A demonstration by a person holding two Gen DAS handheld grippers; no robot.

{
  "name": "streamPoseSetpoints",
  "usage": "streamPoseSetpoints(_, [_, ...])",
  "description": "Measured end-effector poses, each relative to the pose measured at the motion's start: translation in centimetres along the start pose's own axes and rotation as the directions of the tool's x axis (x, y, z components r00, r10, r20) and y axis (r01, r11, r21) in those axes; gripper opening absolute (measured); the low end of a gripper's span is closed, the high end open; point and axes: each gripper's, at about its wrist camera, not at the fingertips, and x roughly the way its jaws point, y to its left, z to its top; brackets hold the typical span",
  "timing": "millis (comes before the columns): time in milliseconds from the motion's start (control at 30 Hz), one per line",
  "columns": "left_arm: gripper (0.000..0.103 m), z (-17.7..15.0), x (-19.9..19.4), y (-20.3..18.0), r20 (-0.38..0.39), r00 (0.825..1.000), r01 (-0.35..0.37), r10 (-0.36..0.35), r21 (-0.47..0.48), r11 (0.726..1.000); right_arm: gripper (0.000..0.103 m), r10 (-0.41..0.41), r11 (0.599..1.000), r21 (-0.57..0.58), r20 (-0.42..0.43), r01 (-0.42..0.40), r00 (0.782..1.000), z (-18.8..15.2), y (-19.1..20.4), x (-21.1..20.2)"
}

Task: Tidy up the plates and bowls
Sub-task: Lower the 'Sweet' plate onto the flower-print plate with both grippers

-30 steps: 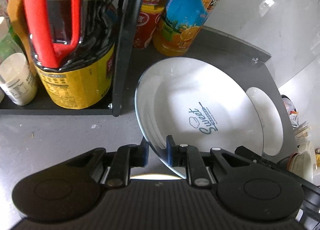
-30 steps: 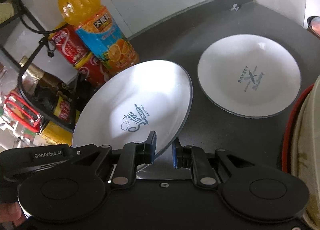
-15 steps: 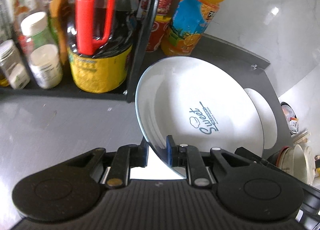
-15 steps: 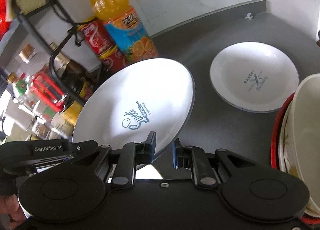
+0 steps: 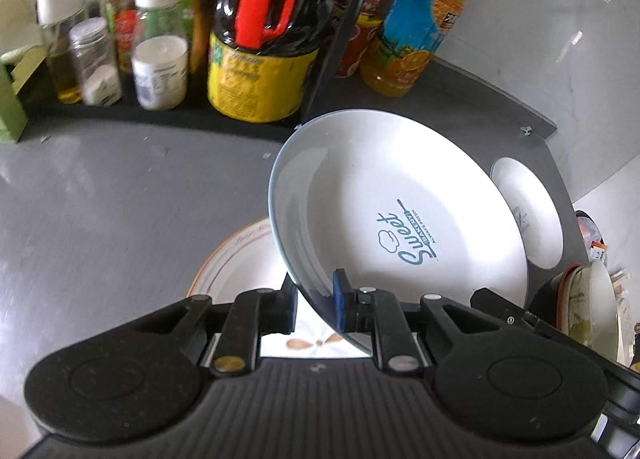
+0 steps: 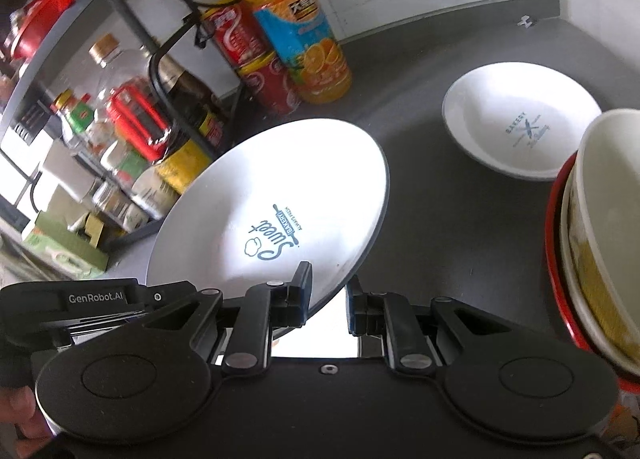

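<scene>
A white plate printed "Sweet" (image 5: pixel 400 219) is held tilted above the dark counter, its rim pinched from two sides. My left gripper (image 5: pixel 314 299) is shut on its near rim. My right gripper (image 6: pixel 328 291) is shut on the opposite rim of the same "Sweet" plate (image 6: pixel 272 203). Under the left gripper lies a plate with an orange rim and a flower pattern (image 5: pixel 240 255). A second white plate marked "Bakery" (image 6: pixel 520 119) rests flat on the counter at the far right, and shows as the "Bakery" plate (image 5: pixel 532 211) behind the held one.
A black rack of sauce bottles and jars (image 5: pixel 256 59) lines the back left, with an orange juice bottle (image 6: pixel 296 31) and red cans (image 6: pixel 244 47) beside it. A cream bowl stacked in a red bowl (image 6: pixel 600 219) stands close on the right. A hand (image 6: pixel 20 411) shows at lower left.
Both grippers have drawn back and up from the rack with the "Sweet" plate still held. The orange-rimmed plate has come into view under the left gripper, and the stacked bowls loom larger on the right.
</scene>
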Motion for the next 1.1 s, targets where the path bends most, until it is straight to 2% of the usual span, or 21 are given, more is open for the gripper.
streamPoseSetpoints(400, [0.016, -3.7, -1.4, 1.3, -0.011, 1.0, -0.025, 0.024, -0.056, 0.998, 0.016, 0.005, 0.998, -0.056, -0.042, -0.008, 0.999, -2.2, 0.4, -1.1])
streamPoseSetpoints(1100, [0.018, -6.7, -1.8, 2.6, -0.055, 0.998, -0.034, 0.029, -0.084, 0.996, 0.016, -0.026, 0.991, -0.134, -0.057, 0.018, 0.998, -4.4, 1.1, -2.3])
